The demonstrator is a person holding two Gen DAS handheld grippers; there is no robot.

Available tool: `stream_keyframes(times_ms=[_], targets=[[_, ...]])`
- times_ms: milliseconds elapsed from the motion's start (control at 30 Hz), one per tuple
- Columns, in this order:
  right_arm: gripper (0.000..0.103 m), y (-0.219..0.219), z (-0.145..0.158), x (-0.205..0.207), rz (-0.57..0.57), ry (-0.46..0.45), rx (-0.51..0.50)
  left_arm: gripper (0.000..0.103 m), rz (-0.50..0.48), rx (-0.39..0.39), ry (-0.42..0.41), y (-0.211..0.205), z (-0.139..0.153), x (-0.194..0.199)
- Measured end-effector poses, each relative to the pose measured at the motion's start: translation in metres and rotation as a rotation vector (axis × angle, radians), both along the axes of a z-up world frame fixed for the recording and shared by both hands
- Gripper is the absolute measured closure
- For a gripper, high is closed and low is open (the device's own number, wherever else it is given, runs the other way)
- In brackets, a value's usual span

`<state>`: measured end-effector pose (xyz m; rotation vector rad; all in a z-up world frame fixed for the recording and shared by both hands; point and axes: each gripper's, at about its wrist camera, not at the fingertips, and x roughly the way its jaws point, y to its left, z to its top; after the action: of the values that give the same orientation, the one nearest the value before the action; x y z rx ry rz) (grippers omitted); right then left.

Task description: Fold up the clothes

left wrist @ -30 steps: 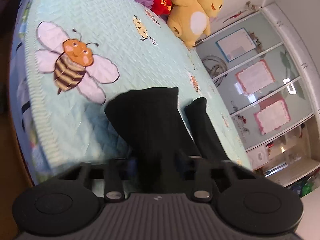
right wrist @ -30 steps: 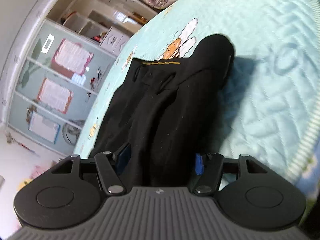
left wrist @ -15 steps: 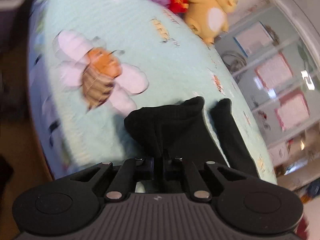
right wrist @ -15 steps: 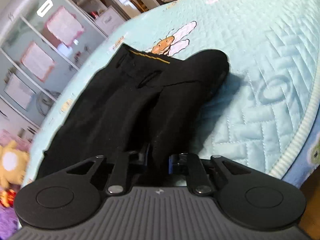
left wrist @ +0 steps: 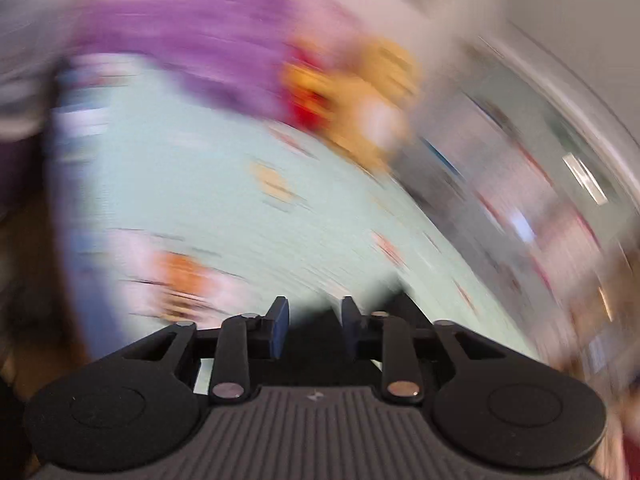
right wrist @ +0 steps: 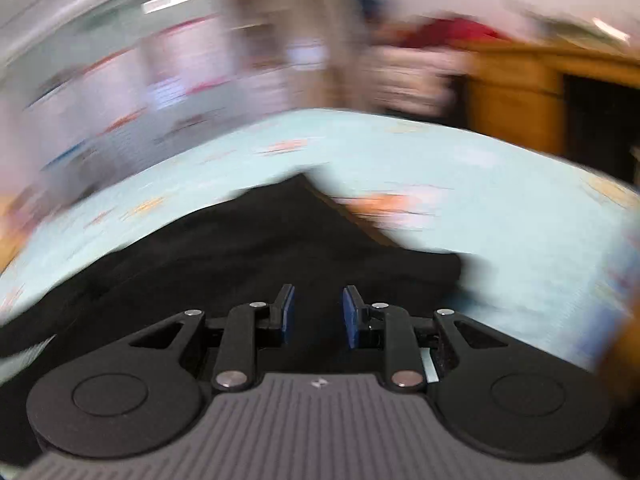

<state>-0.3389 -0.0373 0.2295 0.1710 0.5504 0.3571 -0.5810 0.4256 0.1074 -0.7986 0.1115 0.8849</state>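
While both views are heavily smeared by motion, the following can be listed, largest first.

Bed: pale blue quilted cover with small cartoon prints, filling the middle band of both views; its surface carries the garment.

Black garment: dark cloth, task item. Right wrist view: spread across the centre and lower left of the frame, lying on the bed, with one corner peaking at centre. Left wrist view: only a small dark patch at lower centre, behind the tongs. Whether it lies in one layer or several cannot be told through the blur.

Soft toys: purple, red and yellow blurs, upper centre of the left wrist view, at the far end of the bed.

Right tongs: bottom centre of frame; blue pads stand partly apart with a clear gap. Dark cloth shows behind the gap, but nothing is seen pinched.

Left tongs: bottom centre of frame; pads likewise partly apart, dark cloth behind, no grip visible.

Progress, as judgement: garment rests on the bed with neither tongs holding it. Fits either a release after laying a fold over or a pause between grips; a finished, compact fold is not shown.
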Motion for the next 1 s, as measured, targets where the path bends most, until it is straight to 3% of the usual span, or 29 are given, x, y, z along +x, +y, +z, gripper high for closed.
stream_keyframes(times_ms=[67,133,233,300,333,367,400,433,567,633,733,800,867,900,933,1000], targets=[[0.076,0.052,-0.001,0.004,0.219,0.032,0.016,0.060,-0.188,0.012,0.042,-0.011,0.004,0.048],[0.076,0.094,-0.009,0.005,0.335,0.056,0.033,0.060,-0.348,0.008,0.074,-0.021,-0.001,0.097],[0.076,0.150,-0.022,0.004,0.467,0.073,0.044,0.060,-0.523,0.009,0.128,-0.030,-0.020,0.169],[0.076,0.187,-0.031,0.003,0.555,0.085,0.052,0.059,-0.565,-0.027,0.179,-0.026,-0.045,0.203],[0.076,0.199,-0.042,0.003,0.587,0.112,0.048,0.060,-0.535,-0.064,0.210,-0.018,-0.060,0.211],[0.077,0.205,-0.061,0.003,0.610,0.183,0.024,0.068,-0.506,-0.102,0.242,-0.011,-0.075,0.220],[0.081,0.202,-0.076,-0.001,0.626,0.219,0.012,0.079,-0.471,-0.130,0.252,-0.005,-0.087,0.223],[0.083,0.192,-0.084,-0.012,0.631,0.196,0.024,0.097,-0.426,-0.142,0.225,-0.002,-0.094,0.216],[0.083,0.169,-0.071,-0.030,0.721,0.183,-0.034,0.097,-0.361,-0.220,0.083,0.009,-0.112,0.190],[0.083,0.169,-0.055,-0.021,0.733,0.217,-0.006,0.097,-0.330,-0.245,0.047,0.010,-0.114,0.185],[0.082,0.182,-0.036,0.005,0.688,0.141,0.080,0.096,-0.312,-0.248,0.048,0.008,-0.111,0.182],[0.076,0.188,-0.039,0.037,0.618,0.134,0.160,0.096,-0.305,-0.244,0.058,0.007,-0.109,0.180],[0.075,0.189,-0.068,0.069,0.526,0.274,0.199,0.096,-0.297,-0.240,0.069,0.006,-0.106,0.179],[0.096,0.189,-0.087,0.085,0.474,0.369,0.212,0.096,-0.292,-0.239,0.076,0.006,-0.104,0.178],[0.103,0.186,-0.095,0.092,0.445,0.421,0.223,0.097,-0.285,-0.242,0.086,0.009,-0.102,0.176],[0.103,0.175,-0.092,0.088,0.433,0.438,0.244,0.097,-0.271,-0.220,0.106,0.007,-0.091,0.173]])
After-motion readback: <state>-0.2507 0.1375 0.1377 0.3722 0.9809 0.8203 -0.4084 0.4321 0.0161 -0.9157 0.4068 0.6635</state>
